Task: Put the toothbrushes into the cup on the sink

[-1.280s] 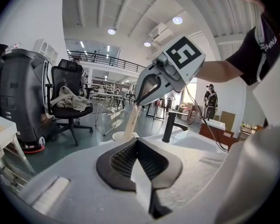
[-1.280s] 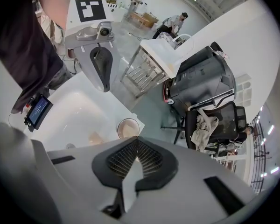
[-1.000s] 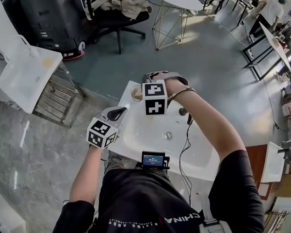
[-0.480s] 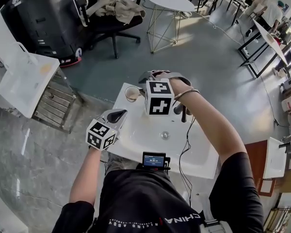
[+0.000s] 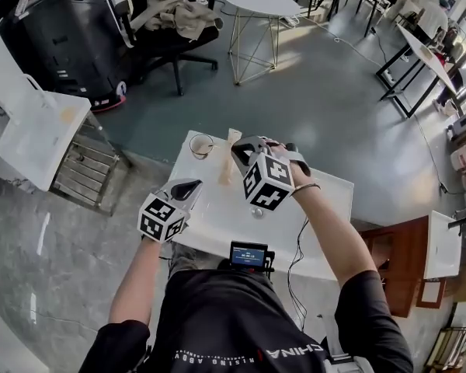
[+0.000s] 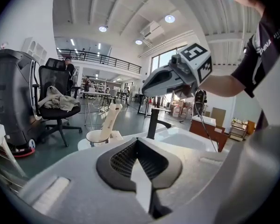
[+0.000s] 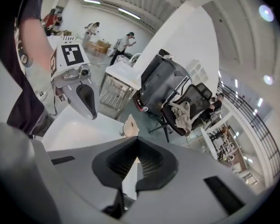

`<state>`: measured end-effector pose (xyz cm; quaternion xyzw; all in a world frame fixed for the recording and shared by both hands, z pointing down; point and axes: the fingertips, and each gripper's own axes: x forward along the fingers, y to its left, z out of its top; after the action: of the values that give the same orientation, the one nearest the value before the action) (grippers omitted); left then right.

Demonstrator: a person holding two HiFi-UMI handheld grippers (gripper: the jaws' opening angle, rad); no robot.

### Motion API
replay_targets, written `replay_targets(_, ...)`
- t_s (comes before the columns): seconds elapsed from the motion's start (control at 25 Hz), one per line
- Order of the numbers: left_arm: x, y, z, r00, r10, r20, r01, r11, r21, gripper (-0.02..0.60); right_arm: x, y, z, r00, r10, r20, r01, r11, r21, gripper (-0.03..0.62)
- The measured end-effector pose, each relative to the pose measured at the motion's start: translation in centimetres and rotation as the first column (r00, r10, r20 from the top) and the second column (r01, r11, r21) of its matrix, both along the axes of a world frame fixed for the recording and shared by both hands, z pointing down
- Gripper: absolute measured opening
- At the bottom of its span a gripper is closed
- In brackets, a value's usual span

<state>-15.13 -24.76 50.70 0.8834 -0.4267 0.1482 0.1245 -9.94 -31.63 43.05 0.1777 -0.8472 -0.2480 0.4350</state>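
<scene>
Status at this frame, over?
Left gripper and right gripper shut, empty; right just closed. Toothbrush stands in cup on sink corner. Faucet apart from cup; nothing in the way.

From overhead the right gripper point(image 5: 239, 151) mostly hides the tap point(image 6: 152, 123). I can't tell whether the toothbrush point(image 5: 229, 155) stands inside the cup point(image 5: 200, 145) or beside it.

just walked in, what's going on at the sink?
A person works at a white sink with a claw in each hand. A cream toothbrush stands tilted at the cup on the sink's far corner; its lower end looks to be inside, though the head view leaves that unsure. The right claw hovers beside it, its jaws just closed with nothing between them. The left claw hangs over the near rim, shut and empty.
</scene>
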Motion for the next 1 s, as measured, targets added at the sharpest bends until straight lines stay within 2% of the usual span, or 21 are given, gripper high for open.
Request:
replay_targets(0.16,0.9,0.9,0.8,1.0,0.009,0.01,-0.009,1.0,-0.015,-0.003,1.9,1.9,4.1,0.989,0.112,0.099,-0.105,0.992,-0.073,0.009)
replay_targets(0.36,2.2,1.9,2.2,0.999,0.023,0.022,-0.022,0.999,-0.039,-0.003,4.2,3.8,9.0,0.967,0.218,0.133,-0.195,0.967,-0.164,0.009)
replay_targets(0.88,2.7,2.2,3.0,0.999,0.037,0.027,-0.036,0.998,-0.052,-0.003,4.2,4.7,12.2,0.968,0.224,0.111,-0.201,0.961,-0.189,0.011)
replay_targets(1.0,2.5,2.0,3.3,0.999,0.037,0.026,-0.036,0.998,-0.057,-0.003,3.6,4.6,13.3,0.972,0.216,0.097,-0.194,0.96,-0.201,0.033)
